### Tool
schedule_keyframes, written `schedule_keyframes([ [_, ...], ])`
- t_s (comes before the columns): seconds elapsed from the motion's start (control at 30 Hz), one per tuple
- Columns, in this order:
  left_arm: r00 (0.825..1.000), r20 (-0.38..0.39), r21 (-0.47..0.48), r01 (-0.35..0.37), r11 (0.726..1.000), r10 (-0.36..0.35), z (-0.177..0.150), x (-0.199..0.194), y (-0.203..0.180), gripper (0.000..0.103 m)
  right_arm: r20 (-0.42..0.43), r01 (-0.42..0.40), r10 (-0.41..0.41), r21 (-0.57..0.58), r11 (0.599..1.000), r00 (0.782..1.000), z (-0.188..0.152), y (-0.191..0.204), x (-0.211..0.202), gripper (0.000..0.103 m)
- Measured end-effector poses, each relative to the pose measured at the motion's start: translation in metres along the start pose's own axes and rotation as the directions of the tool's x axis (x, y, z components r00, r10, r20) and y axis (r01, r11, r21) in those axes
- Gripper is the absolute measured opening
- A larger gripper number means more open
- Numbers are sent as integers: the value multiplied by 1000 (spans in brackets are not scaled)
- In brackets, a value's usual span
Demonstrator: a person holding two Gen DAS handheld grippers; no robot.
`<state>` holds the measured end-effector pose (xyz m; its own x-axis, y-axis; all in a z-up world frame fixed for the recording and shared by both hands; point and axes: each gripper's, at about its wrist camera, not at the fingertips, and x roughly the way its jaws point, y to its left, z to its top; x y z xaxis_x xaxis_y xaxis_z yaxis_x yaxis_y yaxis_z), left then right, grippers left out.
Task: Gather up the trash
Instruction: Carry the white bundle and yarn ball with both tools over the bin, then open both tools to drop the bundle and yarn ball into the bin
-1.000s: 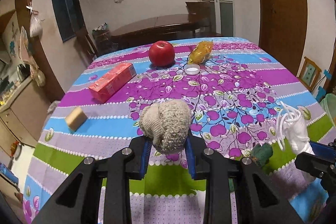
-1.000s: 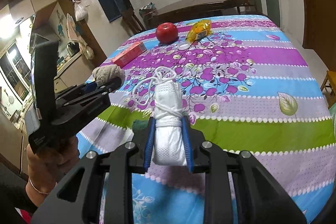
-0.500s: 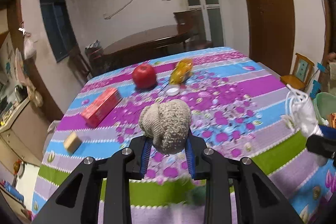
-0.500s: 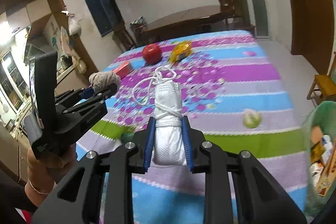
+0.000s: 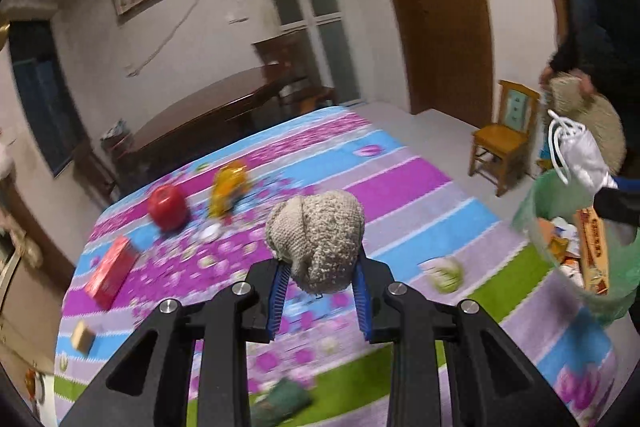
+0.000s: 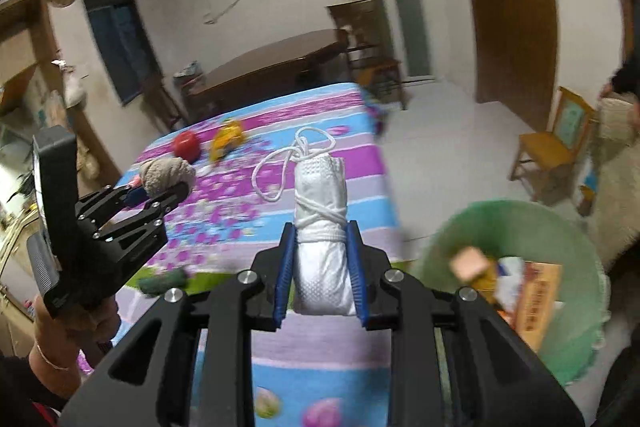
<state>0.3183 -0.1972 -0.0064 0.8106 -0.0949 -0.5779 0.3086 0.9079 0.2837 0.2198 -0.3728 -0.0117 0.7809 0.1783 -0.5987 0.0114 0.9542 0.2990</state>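
Observation:
My left gripper [image 5: 320, 287] is shut on a beige knitted ball [image 5: 316, 237] and holds it above the table; it also shows in the right wrist view [image 6: 166, 175]. My right gripper [image 6: 320, 273] is shut on a white rolled cloth bundle tied with cord [image 6: 320, 223], held past the table's right edge, left of and above the green trash bin [image 6: 576, 239]. The bundle also shows in the left wrist view [image 5: 580, 157] over the bin [image 5: 560, 195], which holds several wrappers and boxes.
On the flowered tablecloth [image 5: 400, 183] lie a red apple [image 5: 167, 207], a yellow wrapper [image 5: 227, 185], a white cap [image 5: 211, 233], a red carton [image 5: 112, 269], a tan block [image 5: 83, 336] and a dark green wad [image 5: 280, 401]. A wooden chair [image 5: 504, 143] and a person [image 5: 592, 27] are at the right.
Both grippers have swung right and risen with their loads. The green trash bin has come into full view, and the right gripper's bundle now hangs by it.

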Motion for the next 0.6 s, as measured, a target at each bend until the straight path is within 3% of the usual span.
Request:
schedule_keyframes([
  [0.17,996,-5,57,87,995,-87,21,12,-52,30,1,103,-103,54,993,995,1,-51,-18,24],
  [0.47,975,-26,177,221,959,-220,51,34,-153,30,-50,256,-251,134,957,967,-10,-130,-44,24],
  [0.53,966,-44,195,260,946,-257,54,41,-174,30,-71,279,-271,139,950,960,-13,-142,-47,24],
  [0.6,941,-93,211,337,918,-324,58,52,-192,30,-99,296,-284,140,945,954,-16,-154,-48,24],
])
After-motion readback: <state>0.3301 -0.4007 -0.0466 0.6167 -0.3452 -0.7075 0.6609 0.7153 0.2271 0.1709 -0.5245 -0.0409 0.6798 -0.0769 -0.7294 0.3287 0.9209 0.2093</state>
